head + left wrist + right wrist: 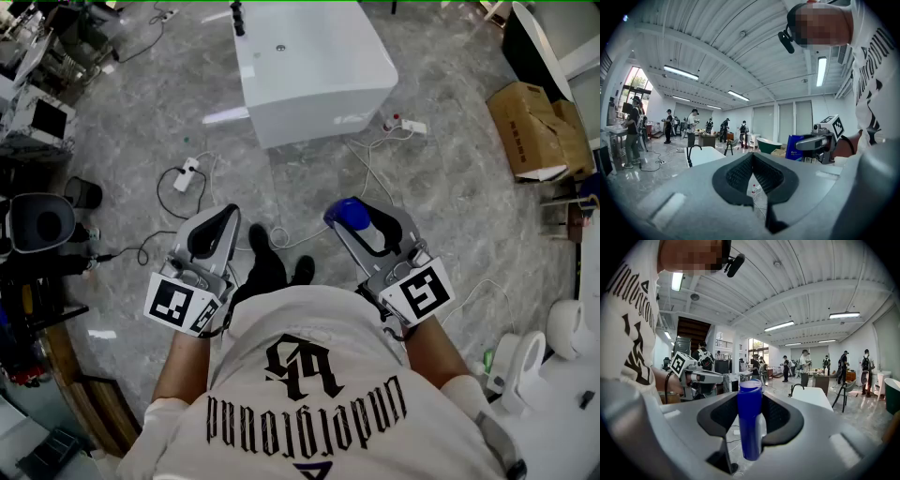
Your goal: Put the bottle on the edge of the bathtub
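A blue bottle (349,215) stands upright between the jaws of my right gripper (364,223), which is shut on it and held level at waist height. The right gripper view has the bottle (749,427) filling the gap of that gripper (751,397). My left gripper (215,228) hangs beside it with its jaws together and nothing in them; in the left gripper view its tips (753,157) meet. The white bathtub (314,70), with a black tap (238,17) on its rim, stands on the floor some way ahead of both grippers. It also shows in each gripper view (702,155) (814,397).
Cables and a power strip (187,175) lie on the grey floor between me and the tub, with another strip (405,125) at its right corner. A cardboard box (536,129) stands at the right and office equipment (42,225) at the left. Several people stand far off.
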`<state>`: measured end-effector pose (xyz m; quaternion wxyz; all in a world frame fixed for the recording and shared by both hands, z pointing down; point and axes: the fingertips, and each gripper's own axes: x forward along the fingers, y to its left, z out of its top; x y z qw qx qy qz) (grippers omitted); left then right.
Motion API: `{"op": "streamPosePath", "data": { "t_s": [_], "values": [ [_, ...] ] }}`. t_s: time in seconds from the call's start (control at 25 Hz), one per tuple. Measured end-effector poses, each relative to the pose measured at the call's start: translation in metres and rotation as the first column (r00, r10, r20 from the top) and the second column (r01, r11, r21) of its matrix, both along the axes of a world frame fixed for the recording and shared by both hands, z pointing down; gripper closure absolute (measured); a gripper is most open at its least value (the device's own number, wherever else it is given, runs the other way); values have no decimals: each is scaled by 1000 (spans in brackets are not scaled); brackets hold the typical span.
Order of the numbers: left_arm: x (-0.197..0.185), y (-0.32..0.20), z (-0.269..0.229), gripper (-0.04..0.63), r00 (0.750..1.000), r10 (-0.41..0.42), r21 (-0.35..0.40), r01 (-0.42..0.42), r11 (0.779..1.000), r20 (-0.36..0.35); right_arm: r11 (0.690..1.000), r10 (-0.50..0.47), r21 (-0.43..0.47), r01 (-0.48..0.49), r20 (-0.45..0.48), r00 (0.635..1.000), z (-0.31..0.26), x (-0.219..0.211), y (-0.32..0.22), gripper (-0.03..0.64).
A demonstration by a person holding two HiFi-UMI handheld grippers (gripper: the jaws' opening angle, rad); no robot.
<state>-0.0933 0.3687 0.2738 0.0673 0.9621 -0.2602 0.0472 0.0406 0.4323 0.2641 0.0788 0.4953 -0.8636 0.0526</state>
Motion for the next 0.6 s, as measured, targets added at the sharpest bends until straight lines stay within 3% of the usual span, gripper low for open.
{"op": "streamPosePath", "data": {
  "t_s": [0.16, 0.6],
  "values": [
    [1, -5, 0, 591, 1000, 7, 4, -7, 1000, 1, 1000, -6, 11, 6, -39, 999, 6, 5, -2, 465],
    [-17, -31, 13, 591, 1000, -6, -24, 6, 1000, 8, 1000, -10, -4, 10, -26, 1000, 10, -4, -35, 465]
  ]
}}
